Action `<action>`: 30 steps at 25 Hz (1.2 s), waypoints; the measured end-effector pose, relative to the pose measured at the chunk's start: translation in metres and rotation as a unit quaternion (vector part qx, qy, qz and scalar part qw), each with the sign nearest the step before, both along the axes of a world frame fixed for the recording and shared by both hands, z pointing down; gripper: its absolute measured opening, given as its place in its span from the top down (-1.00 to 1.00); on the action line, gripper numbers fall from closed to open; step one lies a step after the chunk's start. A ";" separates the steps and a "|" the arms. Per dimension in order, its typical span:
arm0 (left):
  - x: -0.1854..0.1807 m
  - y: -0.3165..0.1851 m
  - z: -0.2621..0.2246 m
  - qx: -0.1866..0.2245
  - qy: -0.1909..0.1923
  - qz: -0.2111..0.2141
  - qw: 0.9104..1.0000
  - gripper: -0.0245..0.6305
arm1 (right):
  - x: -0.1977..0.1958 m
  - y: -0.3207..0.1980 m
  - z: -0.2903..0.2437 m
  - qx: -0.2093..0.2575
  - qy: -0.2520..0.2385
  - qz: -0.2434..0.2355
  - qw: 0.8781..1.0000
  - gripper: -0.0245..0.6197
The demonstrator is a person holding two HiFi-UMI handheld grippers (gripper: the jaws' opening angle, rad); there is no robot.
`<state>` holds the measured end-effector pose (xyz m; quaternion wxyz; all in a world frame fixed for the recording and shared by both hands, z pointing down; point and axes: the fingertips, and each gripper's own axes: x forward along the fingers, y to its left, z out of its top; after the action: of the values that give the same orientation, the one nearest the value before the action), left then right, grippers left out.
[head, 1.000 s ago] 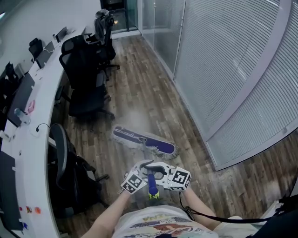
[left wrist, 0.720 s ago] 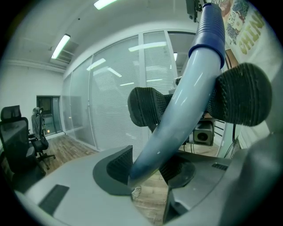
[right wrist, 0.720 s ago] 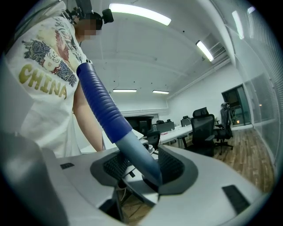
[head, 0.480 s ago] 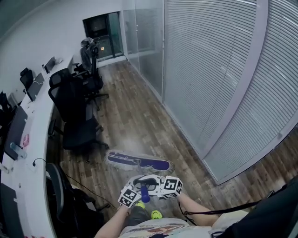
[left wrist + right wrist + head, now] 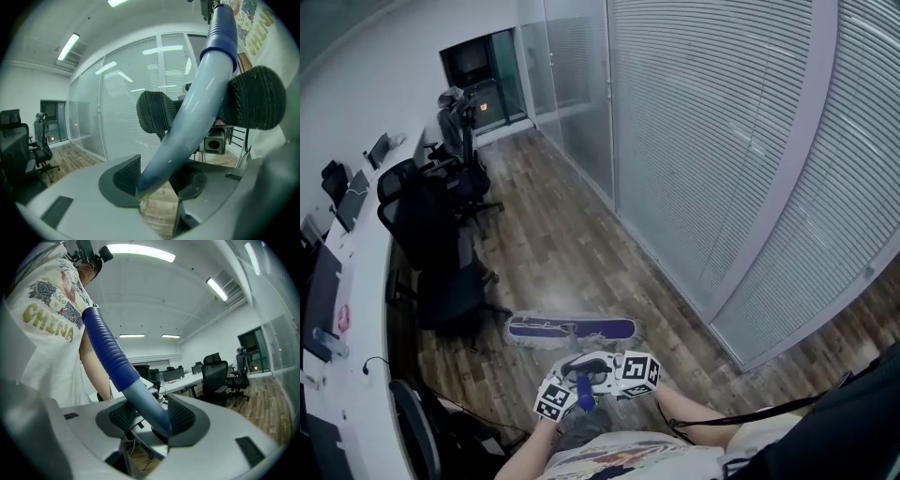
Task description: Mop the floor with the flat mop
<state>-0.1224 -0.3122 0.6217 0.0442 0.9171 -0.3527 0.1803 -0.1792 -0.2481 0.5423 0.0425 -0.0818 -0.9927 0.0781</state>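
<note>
The flat mop head [image 5: 572,328], purple with a pale fringe, lies flat on the wood floor just ahead of me. Its pale-blue handle [image 5: 187,126] rises to a dark-blue ribbed grip [image 5: 584,392] in front of my shirt. My left gripper [image 5: 570,382] is shut on the handle, which passes between its pads [image 5: 125,174]. My right gripper [image 5: 605,368] is shut on the same handle [image 5: 140,401], and its ribbed pads [image 5: 255,97] show clamped higher up in the left gripper view. Both marker cubes sit side by side.
A long white desk [image 5: 352,281] with monitors runs along the left, with several black office chairs [image 5: 427,239] beside it and one chair [image 5: 412,427] close at my lower left. A glass wall with blinds [image 5: 722,159] bounds the right. Wood floor [image 5: 553,234] stretches ahead.
The mop head has swung from slanting to lying level across the view and stays close to my hands. The chairs and desk have slid left and farther off as I moved along the floor.
</note>
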 end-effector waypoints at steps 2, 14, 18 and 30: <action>-0.010 -0.024 -0.007 0.005 0.006 0.002 1.000 0.49 | -0.010 -0.024 -0.007 0.000 -0.003 0.001 1.000 0.31; -0.100 -0.167 -0.034 0.035 0.021 -0.003 0.999 0.56 | -0.101 -0.168 -0.032 0.007 -0.003 -0.012 1.000 0.32; -0.132 -0.209 -0.026 0.031 0.019 -0.015 0.999 0.56 | -0.135 -0.208 -0.024 0.012 0.009 -0.018 1.000 0.32; -0.163 -0.226 -0.018 0.029 0.001 0.000 1.000 0.56 | -0.169 -0.225 -0.015 0.008 0.015 0.003 1.000 0.31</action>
<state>-0.2849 -0.5379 0.6036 0.0182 0.9183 -0.3573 0.1697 -0.3483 -0.4726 0.5268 0.0581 -0.0775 -0.9927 0.0715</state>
